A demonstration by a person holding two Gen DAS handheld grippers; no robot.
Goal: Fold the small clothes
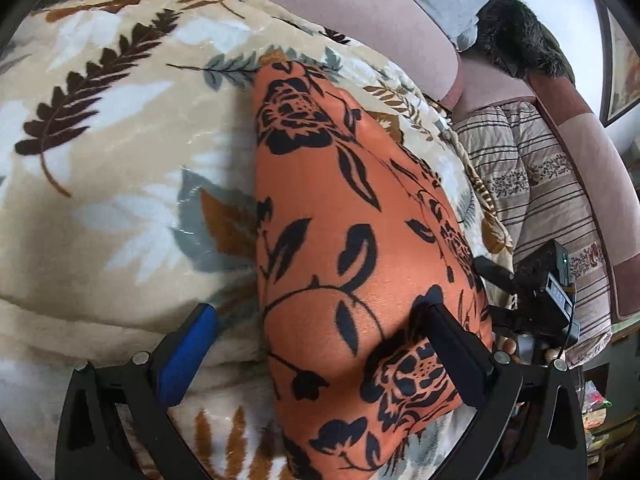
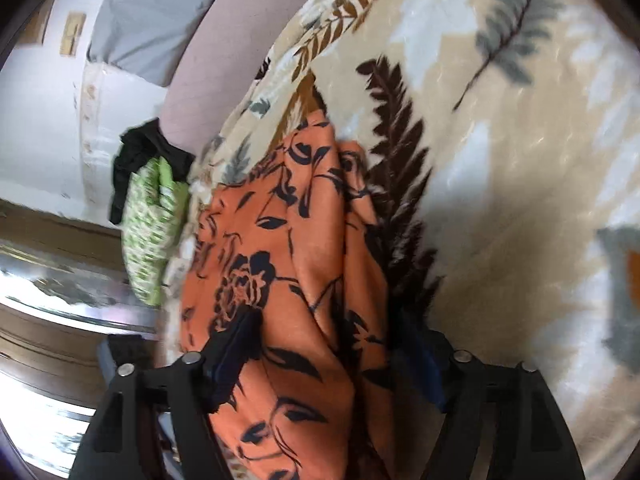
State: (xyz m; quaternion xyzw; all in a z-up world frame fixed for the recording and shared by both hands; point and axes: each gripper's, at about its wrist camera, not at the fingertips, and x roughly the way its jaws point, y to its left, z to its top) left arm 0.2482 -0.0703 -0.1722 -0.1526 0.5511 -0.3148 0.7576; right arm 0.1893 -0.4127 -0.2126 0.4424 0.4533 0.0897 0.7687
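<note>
No readable text, labels, brands or numbers anywhere in either view. Small black device (image 1: 554, 280) at the right edge of the left wrist view has a green light and faint pale marks on its face, too small to read. Prints on the fabrics are leaves and flowers only, no lettering.

Beige leaf-print blanket (image 1: 120, 152) fills centre, left wrist view. Pink sofa back (image 1: 340, 4) at 12 o'clock. Striped quilt (image 1: 532, 176) at 3 o'clock. Green patterned cloth (image 2: 150, 232) at 9 o'clock, right wrist view, black cloth (image 2: 136, 156) just above.
</note>
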